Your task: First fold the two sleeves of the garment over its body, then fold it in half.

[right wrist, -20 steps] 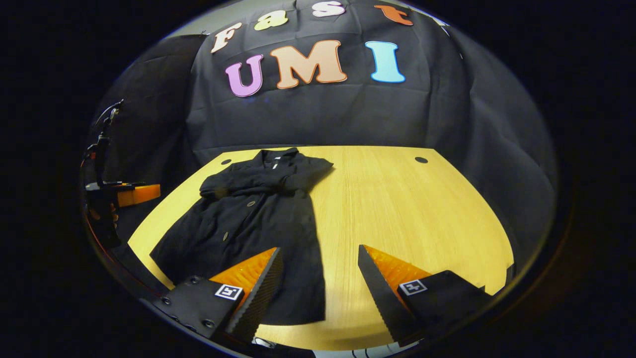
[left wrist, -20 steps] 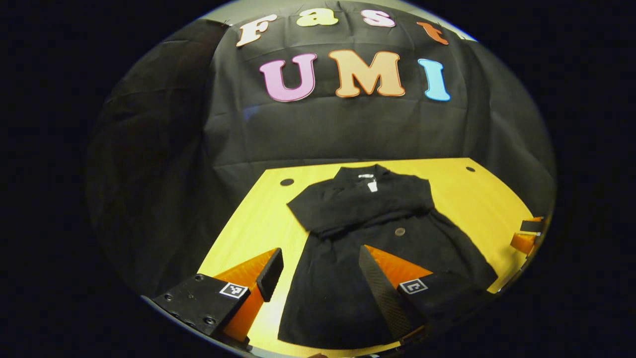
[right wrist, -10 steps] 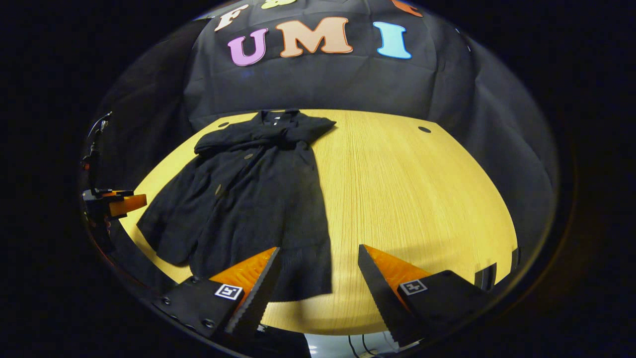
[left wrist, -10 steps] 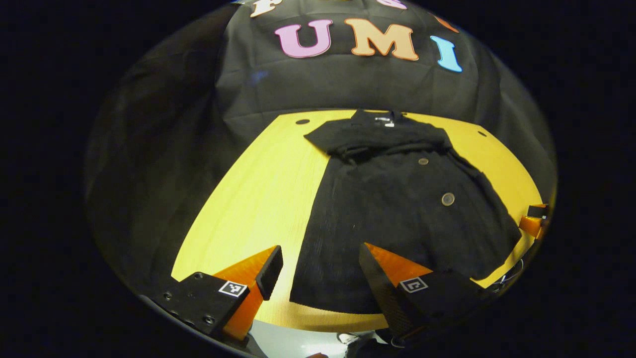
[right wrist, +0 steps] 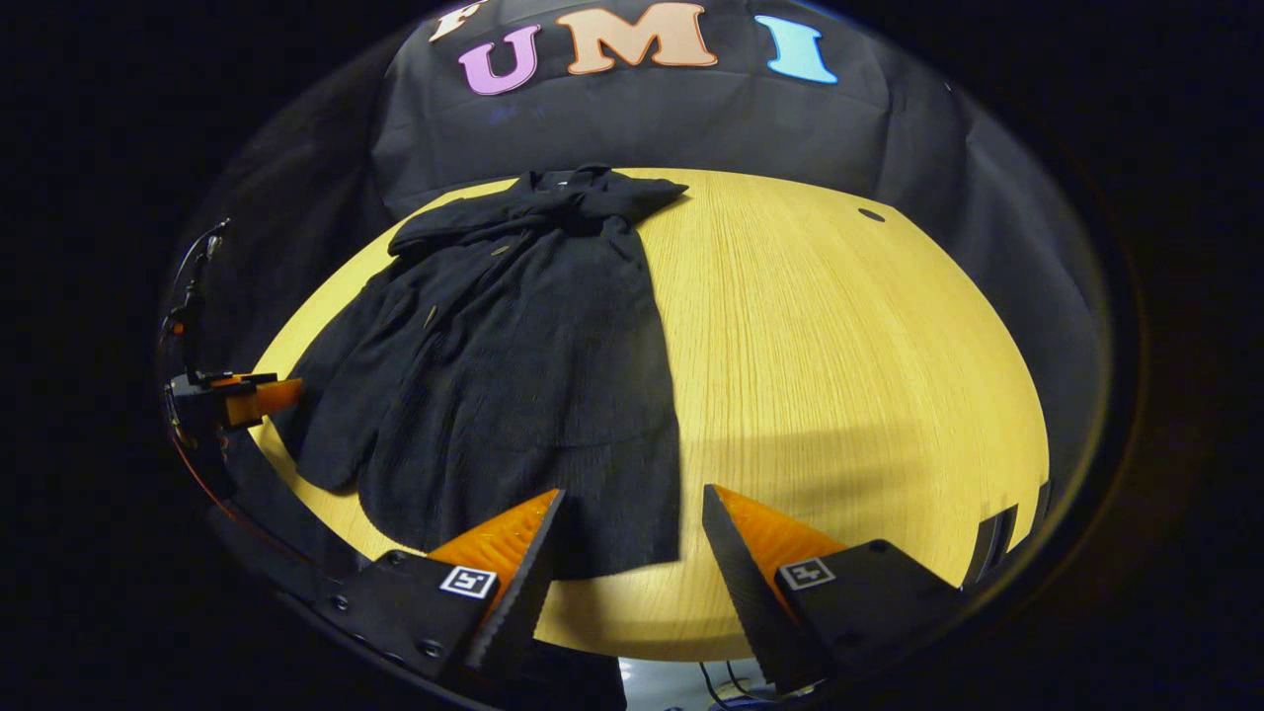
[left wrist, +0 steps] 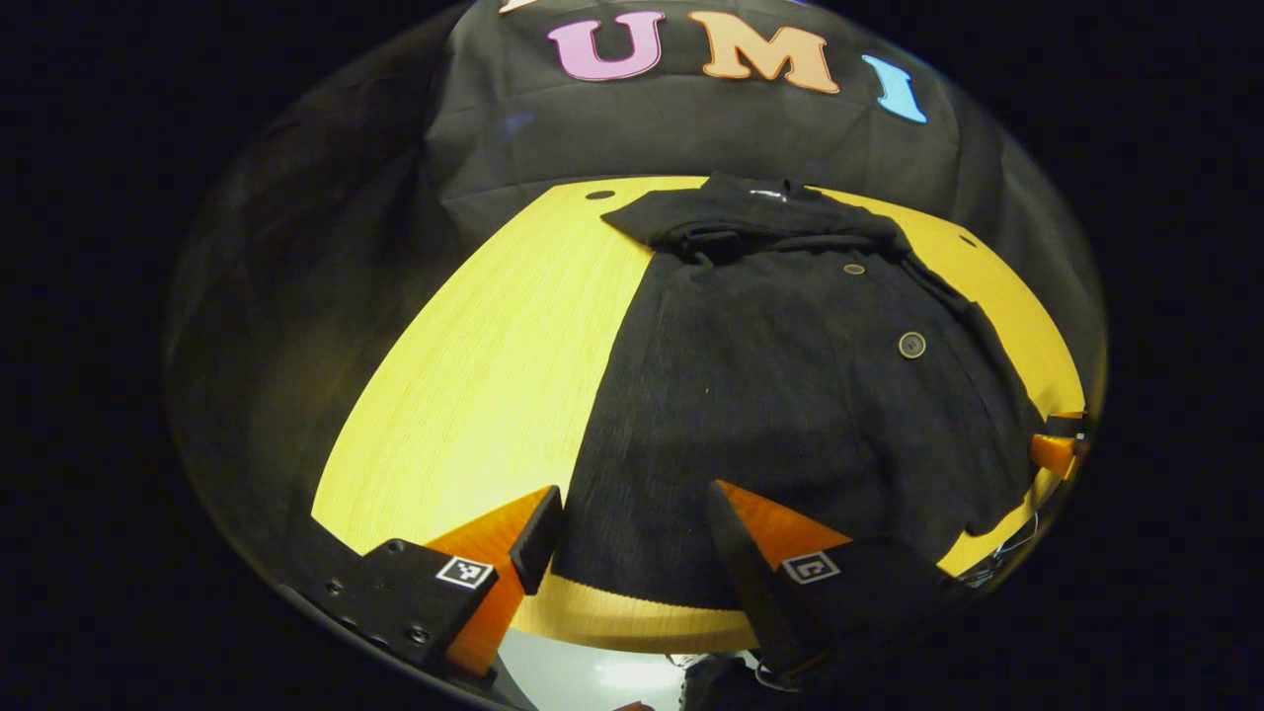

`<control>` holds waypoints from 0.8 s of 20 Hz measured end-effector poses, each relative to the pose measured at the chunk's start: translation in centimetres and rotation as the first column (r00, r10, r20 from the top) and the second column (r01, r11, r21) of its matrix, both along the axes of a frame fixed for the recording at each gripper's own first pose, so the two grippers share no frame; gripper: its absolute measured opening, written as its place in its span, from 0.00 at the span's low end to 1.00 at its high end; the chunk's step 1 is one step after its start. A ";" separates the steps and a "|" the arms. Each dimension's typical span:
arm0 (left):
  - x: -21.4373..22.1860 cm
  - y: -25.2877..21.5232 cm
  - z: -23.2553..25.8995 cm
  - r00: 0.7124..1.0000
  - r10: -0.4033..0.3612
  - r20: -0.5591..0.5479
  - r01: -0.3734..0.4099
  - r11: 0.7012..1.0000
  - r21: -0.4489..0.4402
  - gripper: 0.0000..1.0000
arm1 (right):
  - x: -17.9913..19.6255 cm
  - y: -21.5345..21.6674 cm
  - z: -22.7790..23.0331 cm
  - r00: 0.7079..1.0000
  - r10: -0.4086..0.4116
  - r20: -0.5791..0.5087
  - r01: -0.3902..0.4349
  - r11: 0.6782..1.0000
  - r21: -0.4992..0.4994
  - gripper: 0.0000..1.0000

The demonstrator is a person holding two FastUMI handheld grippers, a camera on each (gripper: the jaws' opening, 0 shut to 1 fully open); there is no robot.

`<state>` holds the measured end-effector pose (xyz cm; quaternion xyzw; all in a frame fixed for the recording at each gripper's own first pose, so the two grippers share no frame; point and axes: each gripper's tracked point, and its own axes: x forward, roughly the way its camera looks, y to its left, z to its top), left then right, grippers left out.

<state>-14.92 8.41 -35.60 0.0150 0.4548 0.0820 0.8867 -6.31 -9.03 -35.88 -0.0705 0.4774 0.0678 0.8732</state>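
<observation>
A black garment (left wrist: 790,375) is laid flat on the wooden table (left wrist: 474,375), collar at the far edge, sleeves folded across the chest. The left gripper (left wrist: 627,538) is held wide over the hem's near left corner. The right gripper (right wrist: 622,538) is spread wide above the hem's near right corner (right wrist: 642,543), nothing gripped.

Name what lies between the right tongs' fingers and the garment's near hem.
Only bare tabletop separates the right tongs from the garment, per the right gripper view.

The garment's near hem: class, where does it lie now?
In both views the hem lies near the table's front edge, between each open gripper's fingers.
</observation>
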 end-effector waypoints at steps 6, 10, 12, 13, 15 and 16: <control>0.3 -1.0 -0.4 1.000 0.014 0.009 -0.013 0.997 -0.071 0.76 | 0.0 1.0 -0.2 0.999 0.032 -0.012 -0.032 0.999 0.002 0.65; 0.7 -3.3 -0.2 0.994 -0.106 0.012 0.107 0.991 -0.079 0.33 | -0.3 2.6 -0.2 0.999 0.048 -0.016 -0.048 0.998 0.036 0.30; 0.8 -3.3 -0.4 0.993 -0.112 0.023 0.112 0.993 -0.042 0.06 | -0.2 2.6 -0.5 0.998 0.059 -0.008 -0.059 0.998 0.036 0.11; 0.8 -3.2 -0.5 0.994 -0.106 0.031 0.107 0.994 -0.031 0.05 | -0.1 2.7 -0.5 0.998 0.064 -0.004 -0.064 0.997 0.044 0.11; 0.8 -3.2 -0.4 0.995 -0.085 0.044 0.087 0.996 -0.028 0.00 | -0.2 3.0 -0.5 0.998 0.060 -0.003 -0.060 0.996 0.060 0.05; 0.9 -3.3 -0.5 0.996 -0.077 0.044 0.079 0.996 -0.036 0.00 | -0.2 3.0 -0.5 0.998 0.061 -0.005 -0.060 0.996 0.063 0.05</control>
